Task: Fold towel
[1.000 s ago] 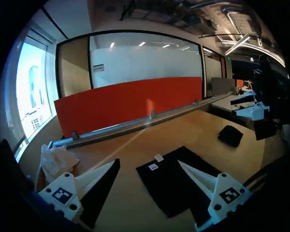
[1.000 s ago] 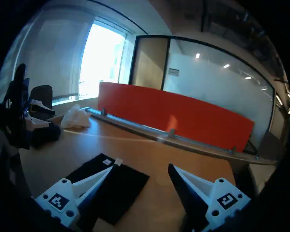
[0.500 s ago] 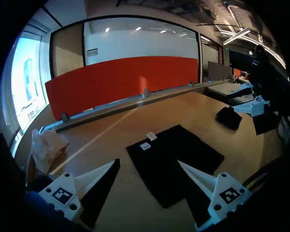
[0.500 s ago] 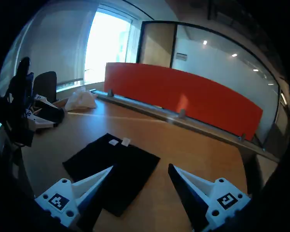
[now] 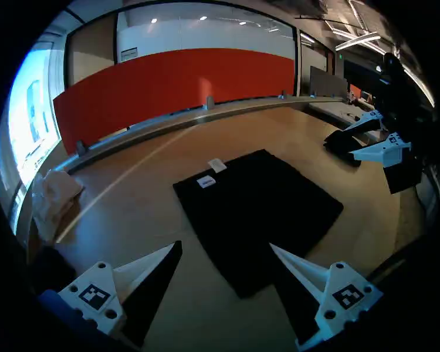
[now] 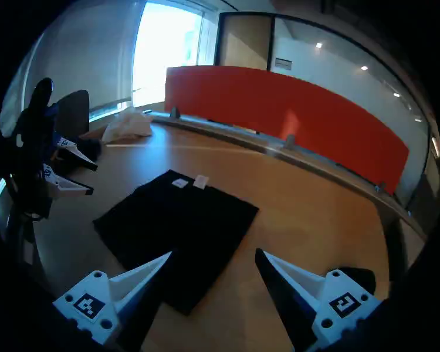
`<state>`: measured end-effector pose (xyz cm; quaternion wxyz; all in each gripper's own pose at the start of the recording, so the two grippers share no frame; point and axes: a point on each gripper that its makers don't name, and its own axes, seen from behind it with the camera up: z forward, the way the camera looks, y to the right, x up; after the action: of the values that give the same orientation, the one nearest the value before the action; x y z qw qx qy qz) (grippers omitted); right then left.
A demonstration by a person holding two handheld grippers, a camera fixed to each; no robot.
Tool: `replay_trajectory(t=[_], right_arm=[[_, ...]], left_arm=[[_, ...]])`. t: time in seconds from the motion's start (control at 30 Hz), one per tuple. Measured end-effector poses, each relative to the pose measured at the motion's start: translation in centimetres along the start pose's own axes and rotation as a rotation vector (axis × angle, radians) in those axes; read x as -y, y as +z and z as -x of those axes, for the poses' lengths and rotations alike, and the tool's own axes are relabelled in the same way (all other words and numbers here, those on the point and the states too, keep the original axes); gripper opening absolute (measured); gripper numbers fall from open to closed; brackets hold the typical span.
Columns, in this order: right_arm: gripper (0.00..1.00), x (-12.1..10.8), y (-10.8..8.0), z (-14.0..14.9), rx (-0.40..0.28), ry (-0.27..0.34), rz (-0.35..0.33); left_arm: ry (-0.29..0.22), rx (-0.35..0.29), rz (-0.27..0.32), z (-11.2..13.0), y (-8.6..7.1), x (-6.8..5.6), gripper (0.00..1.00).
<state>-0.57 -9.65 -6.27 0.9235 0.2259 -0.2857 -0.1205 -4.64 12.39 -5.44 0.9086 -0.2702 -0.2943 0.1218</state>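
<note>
Wooden table (image 5: 132, 211) holds a black towel (image 5: 261, 199) at twelve o'clock; left gripper (image 5: 225, 244) and right gripper (image 6: 213, 252) hover spread, empty. Uneven corner grabs could skew the fold.

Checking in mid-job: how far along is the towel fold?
Done: the black towel lies spread flat on the wooden table, with no fold showing. In hand: nothing; the left gripper and right gripper are both open, poised above the towel's near edge. Left: grip an edge, carry it over and lay the fold down.
</note>
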Motion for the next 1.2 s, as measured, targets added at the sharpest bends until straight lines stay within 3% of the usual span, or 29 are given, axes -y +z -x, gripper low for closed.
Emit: replay_trajectory(t=[0.67,1.2], right_arm=[[1.0,2.8,2.8,8.8,0.158,-0.014,-0.09],[1.0,4.0,3.7,11.9,0.222,-0.029,-0.131]], left_arm=[[0.026,0.178,0.095,7.6,3.2,-2.9,0.99],[0.024,0.234,0.128,9.6,3.9,-3.8,0.99]])
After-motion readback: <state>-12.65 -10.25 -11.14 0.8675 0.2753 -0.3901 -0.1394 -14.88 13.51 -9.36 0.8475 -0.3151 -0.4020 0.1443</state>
